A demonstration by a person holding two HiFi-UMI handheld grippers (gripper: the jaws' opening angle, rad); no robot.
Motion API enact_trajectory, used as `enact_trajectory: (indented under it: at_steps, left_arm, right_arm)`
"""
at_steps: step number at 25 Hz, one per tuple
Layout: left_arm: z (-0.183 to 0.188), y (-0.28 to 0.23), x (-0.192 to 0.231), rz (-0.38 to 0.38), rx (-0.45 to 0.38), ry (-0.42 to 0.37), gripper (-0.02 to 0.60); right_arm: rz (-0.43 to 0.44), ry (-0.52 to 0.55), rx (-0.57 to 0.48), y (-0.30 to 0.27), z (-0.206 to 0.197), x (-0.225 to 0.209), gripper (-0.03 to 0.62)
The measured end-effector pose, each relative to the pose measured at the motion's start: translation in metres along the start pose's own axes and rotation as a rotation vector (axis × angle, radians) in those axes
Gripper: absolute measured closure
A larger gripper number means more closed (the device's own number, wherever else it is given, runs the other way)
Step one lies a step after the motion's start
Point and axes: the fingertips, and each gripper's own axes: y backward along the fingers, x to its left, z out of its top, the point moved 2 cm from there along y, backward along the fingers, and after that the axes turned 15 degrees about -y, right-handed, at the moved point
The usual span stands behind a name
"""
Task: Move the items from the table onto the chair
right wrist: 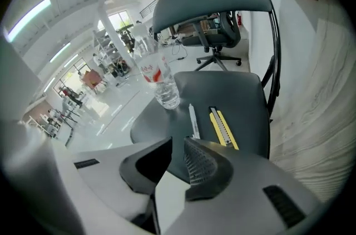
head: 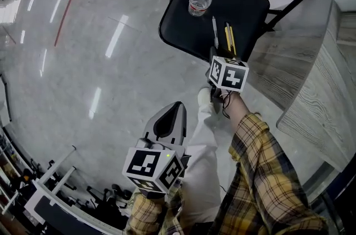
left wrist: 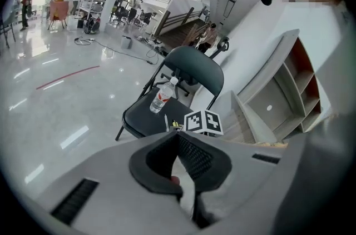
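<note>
A black folding chair (head: pixel 239 0) holds a clear water bottle (head: pixel 199 0) with a red label, a grey pen (head: pixel 214 31) and a yellow utility knife (head: pixel 230 39). My right gripper (head: pixel 213 51) hangs just over the seat's front edge, close to the pen and knife. In the right gripper view its jaws (right wrist: pixel 177 142) stand a narrow gap apart with nothing between them; the pen (right wrist: pixel 193 120), knife (right wrist: pixel 222 127) and bottle (right wrist: pixel 161 81) lie just beyond. My left gripper (head: pixel 179 105) hangs lower over the floor. Its tips (left wrist: pixel 177 135) meet, and I see nothing held.
A pale wood-grain table (head: pixel 317 78) stands right of the chair, close to its seat. Glossy grey floor (head: pixel 100 61) spreads to the left. My white trouser leg and shoe (head: pixel 204 99) are between the grippers. Racks and gear lie at the lower left (head: pixel 50 184).
</note>
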Motion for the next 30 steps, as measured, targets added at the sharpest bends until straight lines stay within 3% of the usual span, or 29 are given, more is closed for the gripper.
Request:
enact_trajectory:
  at_steps: [6,11,17,23,30]
  left_arm:
    - [0.032,0.016,-0.046,-0.031,-0.043,-0.076,0.578]
    - [0.075,0.049,-0.112,-0.065,-0.101,-0.136,0.578]
    - [0.118,0.054,-0.222,-0.196,-0.204,-0.267,0.578]
    - [0.123,0.077,-0.368,-0.304,-0.266,-0.355,0.578]
    - [0.099,0.080,-0.540,-0.431,-0.305,-0.450,0.578]
  right_arm:
    - [0.201,-0.056,-0.032,0.114,0.005,0.042,0.526]
    - [0.382,-0.093,-0.064,0.244,0.023,0.065,0.527]
    - [0.586,-0.056,-0.203,0.389,0.064,0.035,0.552]
    - [0.584,0.020,-0.382,0.538,0.086,-0.061,0.568]
    - [0.469,0.077,-0.575,0.677,0.090,-0.203,0.576]
